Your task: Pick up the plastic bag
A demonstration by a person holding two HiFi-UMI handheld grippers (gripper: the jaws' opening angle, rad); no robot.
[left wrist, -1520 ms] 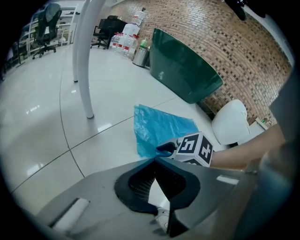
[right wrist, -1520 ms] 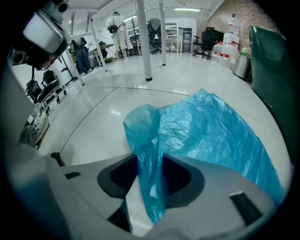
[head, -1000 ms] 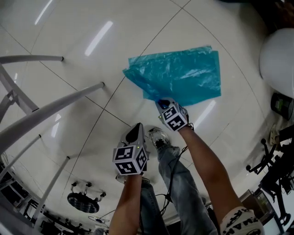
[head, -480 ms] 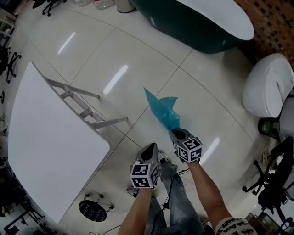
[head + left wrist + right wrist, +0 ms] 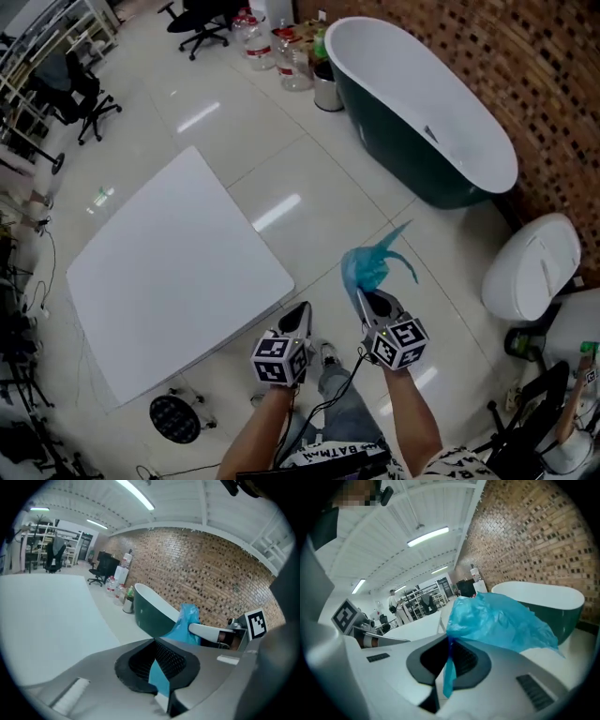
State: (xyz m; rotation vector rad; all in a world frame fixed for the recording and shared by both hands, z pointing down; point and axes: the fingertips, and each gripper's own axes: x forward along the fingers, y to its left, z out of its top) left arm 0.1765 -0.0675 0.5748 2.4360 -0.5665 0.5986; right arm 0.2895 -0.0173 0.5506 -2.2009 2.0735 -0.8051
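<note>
Pinching bag with right gripper, jaws clenched on its gathered lower end; holding it aloft over floor. Holding left gripper alongside, jaws pressed together, clear of bag.

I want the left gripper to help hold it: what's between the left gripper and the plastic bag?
Nothing; in the head view only floor tile shows between the left gripper and the plastic bag, pinched in the right gripper.

Table left, bathtub ahead
</note>
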